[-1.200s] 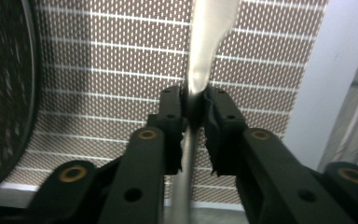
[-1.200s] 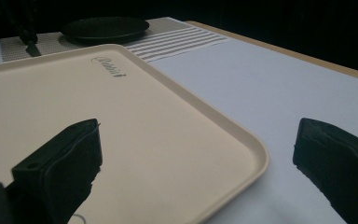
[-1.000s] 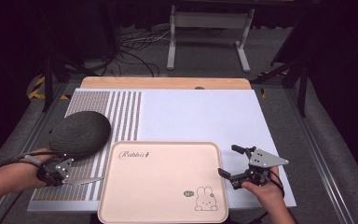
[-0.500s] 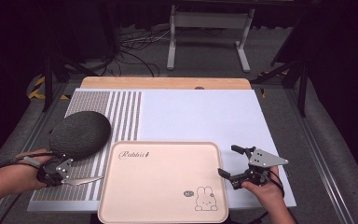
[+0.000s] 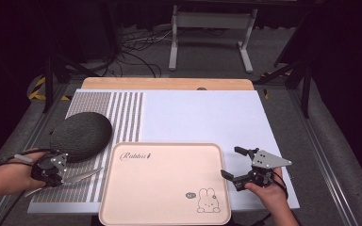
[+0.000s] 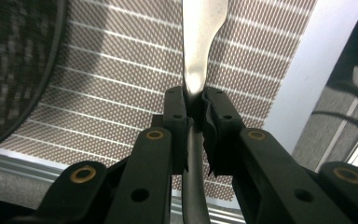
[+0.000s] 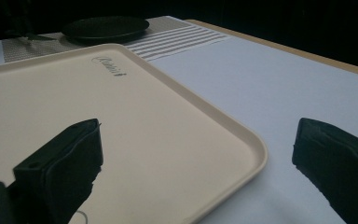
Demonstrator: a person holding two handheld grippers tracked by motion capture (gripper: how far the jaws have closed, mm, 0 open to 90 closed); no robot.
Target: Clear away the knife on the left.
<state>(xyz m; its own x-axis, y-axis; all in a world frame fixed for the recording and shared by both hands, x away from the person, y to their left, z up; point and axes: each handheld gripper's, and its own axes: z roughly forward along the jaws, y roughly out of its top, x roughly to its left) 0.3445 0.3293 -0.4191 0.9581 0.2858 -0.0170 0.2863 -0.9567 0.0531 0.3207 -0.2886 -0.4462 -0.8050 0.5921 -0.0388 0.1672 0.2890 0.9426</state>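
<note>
A white table mat (image 5: 202, 117) covers the table, with a brown-and-white striped placemat (image 5: 122, 113) along its left side. At the near edge sits a pale pink tray (image 5: 165, 188), printed with a rabbit and lying flat. A dark round plate (image 5: 81, 135) rests on the placemat, just behind the left hand. The right gripper (image 5: 230, 164) hovers beside the tray's right edge, its jaws spread wide with nothing between them. The left gripper (image 5: 59, 175) is pressed together on the handle of a slim silver utensil (image 5: 81, 176), probably a knife, though the blade end is cut off in the left gripper view. It lies low over the placemat, tip pointing toward the tray.
</note>
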